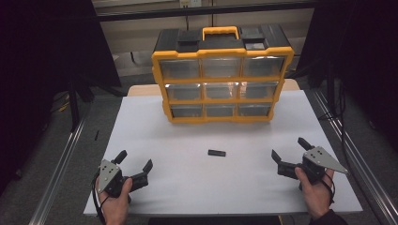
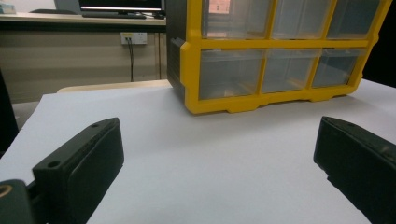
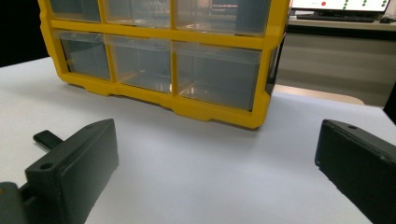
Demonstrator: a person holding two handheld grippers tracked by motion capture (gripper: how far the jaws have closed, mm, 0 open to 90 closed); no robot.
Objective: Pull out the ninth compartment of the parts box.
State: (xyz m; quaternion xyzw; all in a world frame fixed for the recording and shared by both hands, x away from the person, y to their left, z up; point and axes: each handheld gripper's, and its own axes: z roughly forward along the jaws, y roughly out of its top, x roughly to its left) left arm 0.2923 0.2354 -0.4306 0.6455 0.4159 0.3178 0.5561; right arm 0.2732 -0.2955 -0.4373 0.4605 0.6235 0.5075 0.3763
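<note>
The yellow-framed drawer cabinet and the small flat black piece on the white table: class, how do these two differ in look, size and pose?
The yellow-framed drawer cabinet stands upright at the far side of the white table; the small flat black piece lies flat nearer the person. The cabinet is far larger than the piece. The cabinet has clear drawers in three rows and a handle on top; the piece is plain and dark. Both rest on the table, and no gripper touches either.

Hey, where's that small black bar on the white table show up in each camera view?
High view: the small black bar lies at table centre, between the grippers, in front of the yellow drawer organizer.
Left gripper view: not in it.
Right gripper view: its end peeks out at left, behind the left jaw.
Shared landmark: the yellow drawer organizer.
</note>
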